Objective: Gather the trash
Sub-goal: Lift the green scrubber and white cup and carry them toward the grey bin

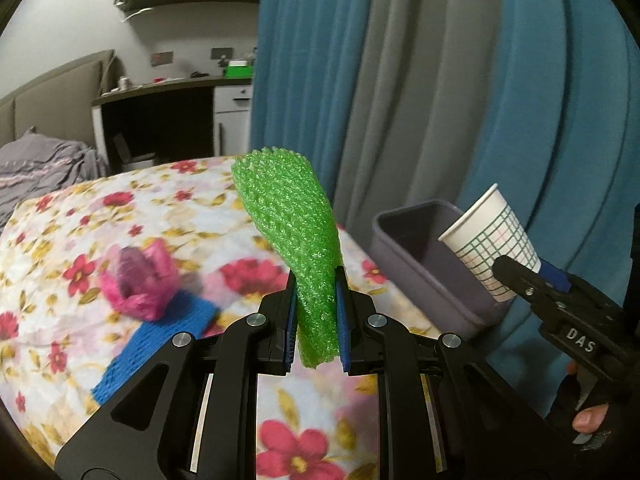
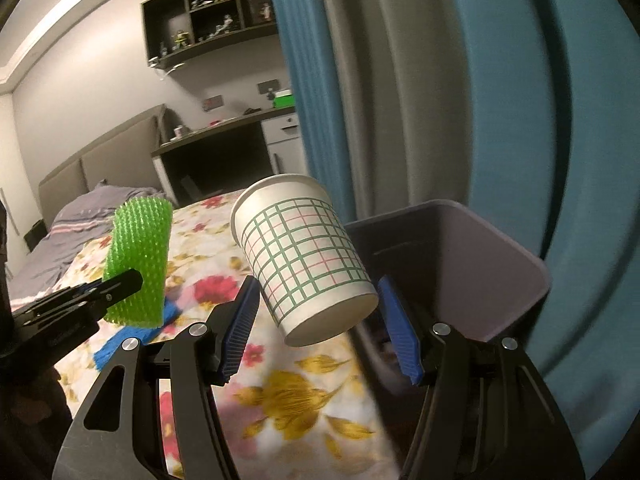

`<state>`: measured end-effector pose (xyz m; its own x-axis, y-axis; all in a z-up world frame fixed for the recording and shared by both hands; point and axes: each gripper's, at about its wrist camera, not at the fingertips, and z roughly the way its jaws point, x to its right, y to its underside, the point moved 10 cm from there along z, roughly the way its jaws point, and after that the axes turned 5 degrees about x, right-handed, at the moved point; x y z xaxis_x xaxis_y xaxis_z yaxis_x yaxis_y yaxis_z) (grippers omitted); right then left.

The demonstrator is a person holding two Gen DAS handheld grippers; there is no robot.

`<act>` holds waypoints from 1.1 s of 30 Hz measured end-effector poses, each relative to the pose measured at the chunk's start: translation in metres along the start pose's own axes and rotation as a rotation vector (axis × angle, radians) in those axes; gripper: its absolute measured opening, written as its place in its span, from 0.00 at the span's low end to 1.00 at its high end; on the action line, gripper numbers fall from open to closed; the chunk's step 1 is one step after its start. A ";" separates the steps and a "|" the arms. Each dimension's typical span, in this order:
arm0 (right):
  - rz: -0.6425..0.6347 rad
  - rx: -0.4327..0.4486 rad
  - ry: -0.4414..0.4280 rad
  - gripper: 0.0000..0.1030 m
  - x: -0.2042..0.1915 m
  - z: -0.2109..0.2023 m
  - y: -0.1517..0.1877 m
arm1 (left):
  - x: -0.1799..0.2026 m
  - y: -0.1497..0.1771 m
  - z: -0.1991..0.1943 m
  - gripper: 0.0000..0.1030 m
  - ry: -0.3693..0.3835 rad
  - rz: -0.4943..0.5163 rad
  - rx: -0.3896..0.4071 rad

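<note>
A: What is the supporting surface?
B: A bed covered by a white floral sheet [image 1: 192, 216] printed with red and yellow flowers.

A: What lies directly on it?
B: A blue foam net [image 1: 160, 340], lying flat, and a pink foam net [image 1: 140, 284] touching its far end; the pink one is blurred. A crumpled grey blanket [image 1: 36, 168] lies at the far left.

A: And the grey bin [image 1: 404, 256]?
B: It stands at the sheet's right edge; its base is hidden.
</note>
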<state>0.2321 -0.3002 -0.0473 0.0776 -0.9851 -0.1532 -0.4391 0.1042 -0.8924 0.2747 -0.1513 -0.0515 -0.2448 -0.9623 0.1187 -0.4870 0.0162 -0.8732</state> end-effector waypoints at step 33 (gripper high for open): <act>0.065 -0.071 0.197 0.58 0.098 0.046 0.010 | 0.124 -0.002 0.099 0.15 0.226 0.103 -0.107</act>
<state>0.2759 -0.3894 -0.0908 -0.1266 -0.9850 -0.1175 -0.4999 0.1657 -0.8501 0.3287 -0.2977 -0.0817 -0.4724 -0.8693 0.1451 -0.5331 0.1508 -0.8325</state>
